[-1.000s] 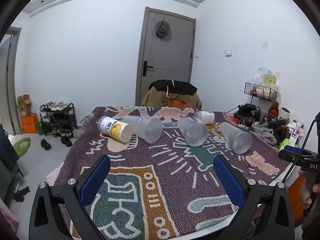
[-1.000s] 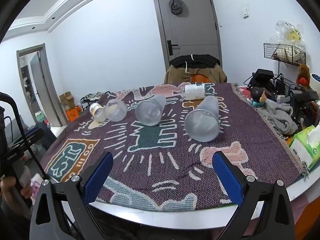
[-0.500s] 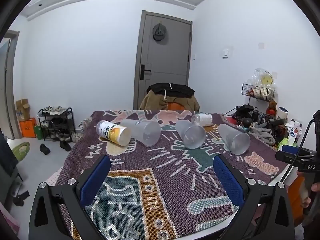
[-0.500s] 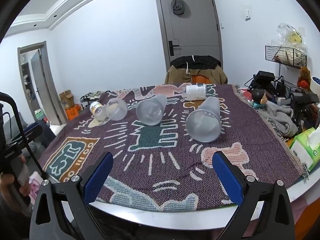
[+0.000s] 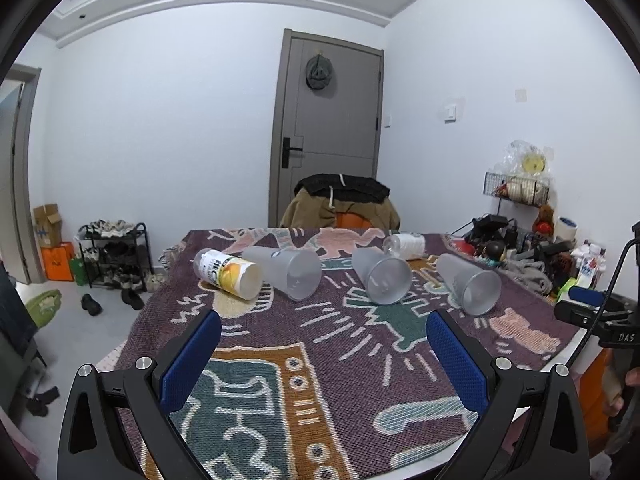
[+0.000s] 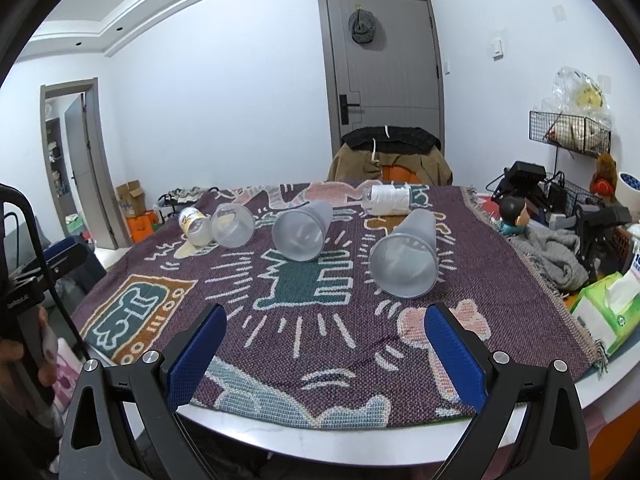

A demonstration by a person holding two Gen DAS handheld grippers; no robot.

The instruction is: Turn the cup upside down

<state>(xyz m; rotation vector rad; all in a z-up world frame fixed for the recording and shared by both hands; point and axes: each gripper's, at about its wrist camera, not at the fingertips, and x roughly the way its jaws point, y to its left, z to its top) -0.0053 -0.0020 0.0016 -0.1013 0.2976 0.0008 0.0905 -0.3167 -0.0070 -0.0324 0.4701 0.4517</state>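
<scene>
Three frosted plastic cups lie on their sides on the patterned cloth, mouths toward me: a left cup [image 5: 286,274] [image 6: 233,226], a middle cup [image 5: 382,276] [image 6: 302,231] and a right cup [image 5: 469,290] [image 6: 406,266]. My left gripper [image 5: 323,350] is open and empty, held over the near part of the table, well short of the cups. My right gripper [image 6: 324,346] is open and empty above the table's front edge, nearest the right cup.
A yellow-labelled can [image 5: 228,274] lies beside the left cup. A white-labelled bottle [image 6: 387,199] lies at the back. A tissue pack [image 6: 606,310], grey cloth [image 6: 554,258] and clutter sit at the right. A chair with a jacket [image 5: 340,206] stands behind the table.
The left gripper's view has tilted up and drawn back a little, so the cups sit lower in its frame. The right gripper has hardly moved. The cups have not moved.
</scene>
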